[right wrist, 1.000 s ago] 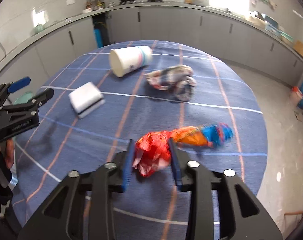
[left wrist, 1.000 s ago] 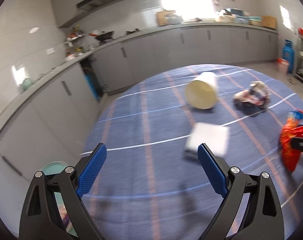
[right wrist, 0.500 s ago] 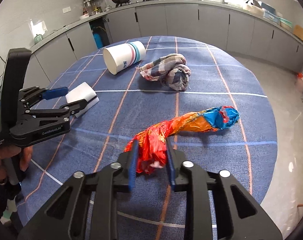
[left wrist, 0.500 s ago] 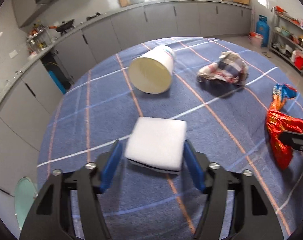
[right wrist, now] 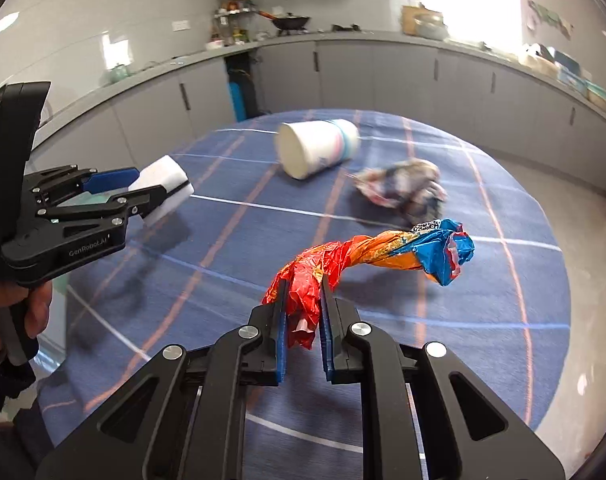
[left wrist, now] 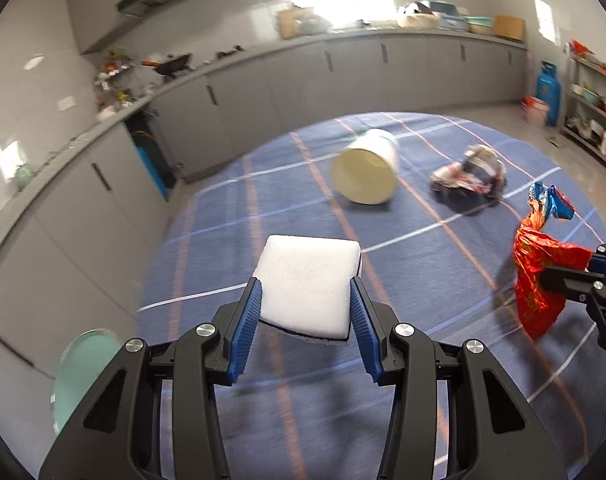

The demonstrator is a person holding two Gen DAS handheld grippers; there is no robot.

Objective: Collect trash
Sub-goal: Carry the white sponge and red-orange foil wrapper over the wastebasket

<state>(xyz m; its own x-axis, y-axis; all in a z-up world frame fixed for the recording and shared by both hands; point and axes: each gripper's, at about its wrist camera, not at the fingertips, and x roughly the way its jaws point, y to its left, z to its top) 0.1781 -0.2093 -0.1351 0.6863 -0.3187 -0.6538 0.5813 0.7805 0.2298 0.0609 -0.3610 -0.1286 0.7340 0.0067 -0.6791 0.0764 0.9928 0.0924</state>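
My left gripper (left wrist: 306,290) is shut on a white sponge (left wrist: 309,280) and holds it above the blue striped tablecloth (left wrist: 423,264); the sponge also shows in the right wrist view (right wrist: 163,190). My right gripper (right wrist: 303,284) is shut on a twisted red, orange and blue snack wrapper (right wrist: 367,256), lifted off the cloth; the wrapper also shows in the left wrist view (left wrist: 541,272). A white paper cup (left wrist: 367,174) (right wrist: 315,148) lies on its side on the table. A crumpled checked cloth wad (left wrist: 469,176) (right wrist: 403,188) lies beside it.
The round table stands in a kitchen with grey cabinets (left wrist: 263,92) along the far walls. A pale green bin (left wrist: 83,368) stands on the floor at the table's left. A blue gas cylinder (left wrist: 550,88) and shelves are at the far right.
My left gripper closed on the white sponge and lifted it off the cloth. My right gripper raised the snack wrapper, which now hangs clear of the table.
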